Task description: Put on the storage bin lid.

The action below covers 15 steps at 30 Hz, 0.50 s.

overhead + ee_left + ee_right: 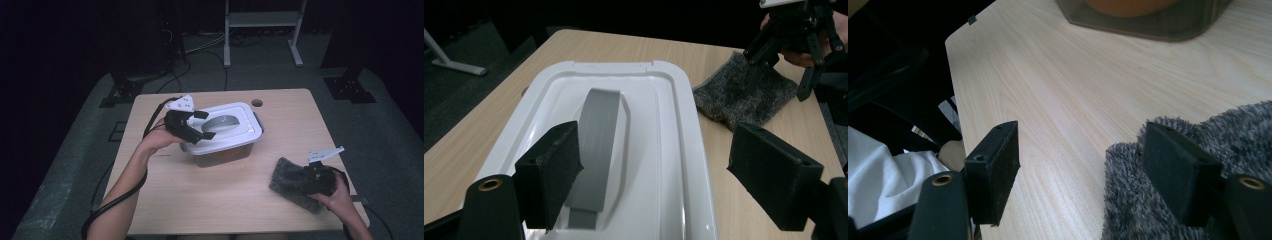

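A white-lidded clear box (250, 135) stands mid-table, and something orange shows through its wall (1128, 5). Its lid (664, 100) has a grey handle (599, 135) lying flat in a recess. My left gripper (205, 125) hovers open over the lid's left end; in its own view the left gripper (664, 175) has nothing between its jaws, the handle lying below them. A grey fuzzy cloth (287, 175) lies at the table's right front. My right gripper (302, 182) is open over the cloth (1238, 135), one pad above its edge and the other above bare wood.
The light wooden table (225, 200) has bare room in front of the box and to its left. A round hole (257, 103) sits near the far edge. White frame legs (227, 45) and cables lie on the dark floor beyond.
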Each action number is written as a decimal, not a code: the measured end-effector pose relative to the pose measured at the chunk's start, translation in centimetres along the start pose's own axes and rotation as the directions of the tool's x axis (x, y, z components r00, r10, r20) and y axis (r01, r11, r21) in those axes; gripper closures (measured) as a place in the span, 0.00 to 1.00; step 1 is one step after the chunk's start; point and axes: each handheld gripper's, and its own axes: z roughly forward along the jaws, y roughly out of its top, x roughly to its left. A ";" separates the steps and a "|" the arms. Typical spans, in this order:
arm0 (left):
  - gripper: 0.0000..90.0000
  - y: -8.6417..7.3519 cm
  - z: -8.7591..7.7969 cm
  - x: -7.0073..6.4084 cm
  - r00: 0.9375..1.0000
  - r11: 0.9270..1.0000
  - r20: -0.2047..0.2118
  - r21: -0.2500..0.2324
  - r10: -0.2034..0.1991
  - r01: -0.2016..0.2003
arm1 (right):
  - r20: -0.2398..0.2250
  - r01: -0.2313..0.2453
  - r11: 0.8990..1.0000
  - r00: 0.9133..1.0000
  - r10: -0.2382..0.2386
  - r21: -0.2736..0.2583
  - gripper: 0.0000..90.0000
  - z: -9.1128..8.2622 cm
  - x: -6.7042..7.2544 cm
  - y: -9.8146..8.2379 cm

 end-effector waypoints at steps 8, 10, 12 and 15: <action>0.21 -1.2 -1.4 -0.2 0.999 1.000 -0.028 -0.003 -0.021 0.021 | 0.003 -0.006 1.000 1.000 0.006 0.010 0.33 0.2 0.1 0.0; 0.21 -1.4 -1.8 -0.3 0.999 1.000 -0.032 -0.006 -0.024 0.023 | 0.004 -0.006 1.000 1.000 0.006 0.011 0.33 0.2 0.1 0.0; 0.20 -1.7 -2.1 -0.4 0.999 1.000 -0.034 -0.011 -0.025 0.025 | 0.003 -0.009 1.000 1.000 0.009 0.009 0.33 0.1 0.1 0.0; 0.20 -2.0 -2.6 -0.7 0.999 1.000 -0.040 -0.013 -0.026 0.025 | 0.006 -0.007 1.000 1.000 0.007 0.005 0.33 0.1 0.1 0.0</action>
